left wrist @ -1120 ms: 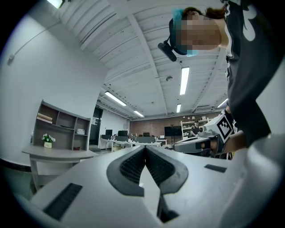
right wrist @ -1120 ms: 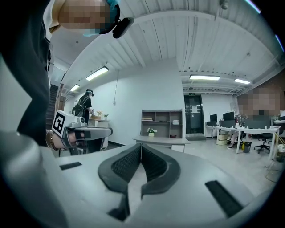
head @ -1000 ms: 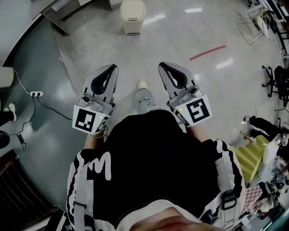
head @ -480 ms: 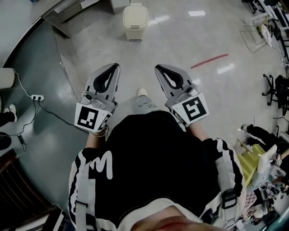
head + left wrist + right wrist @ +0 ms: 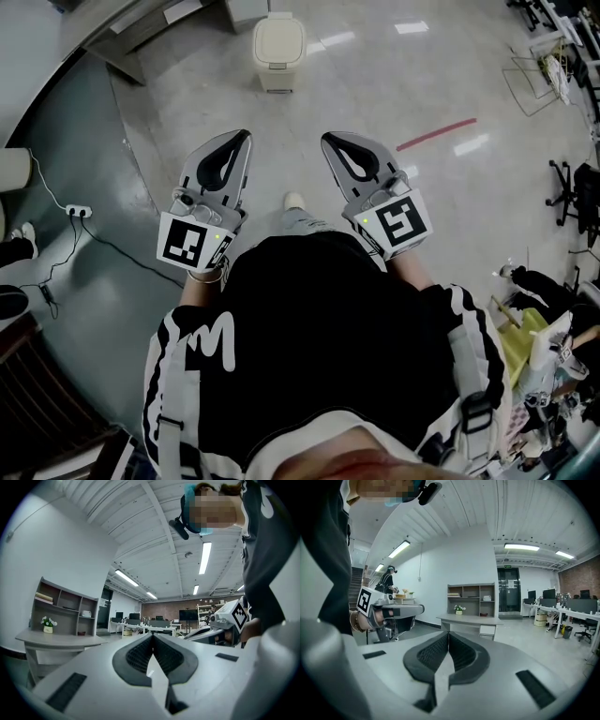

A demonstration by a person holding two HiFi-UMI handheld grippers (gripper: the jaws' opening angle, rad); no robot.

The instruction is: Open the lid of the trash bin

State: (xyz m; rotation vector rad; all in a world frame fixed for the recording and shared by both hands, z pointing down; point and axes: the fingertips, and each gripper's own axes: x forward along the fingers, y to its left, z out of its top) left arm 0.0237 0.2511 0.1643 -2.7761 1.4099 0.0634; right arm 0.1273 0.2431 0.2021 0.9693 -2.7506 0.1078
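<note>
At the left edge of the head view a white power strip [image 5: 77, 211] lies on the dark grey floor with its cable trailing away. Just right of it, left of centre, the left gripper [image 5: 242, 141] is clenched on nothing, its tips meeting; its cube [image 5: 194, 242] carries a black-and-white square marker, no words. Below, a large white "M"-like print [image 5: 211, 342] stands on the person's black top.

The trash bin [image 5: 278, 42], cream with its lid down, stands at the top centre, well apart from both grippers, with pale glossy floor [image 5: 281, 112] between. A light shoe [image 5: 294, 201] shows between the two grippers.

Right of centre the right gripper [image 5: 330, 141] is likewise pressed together and empty, with its own marker cube [image 5: 401, 223]. A red strip [image 5: 436, 134] lies on the floor further right, and a black office chair [image 5: 572, 183] stands at the right edge.

In the left gripper view a shelf unit [image 5: 61, 611] with a small flower pot [image 5: 47, 623] stands at the left. In the right gripper view a green sign [image 5: 507, 566] above a door is too small to read.
</note>
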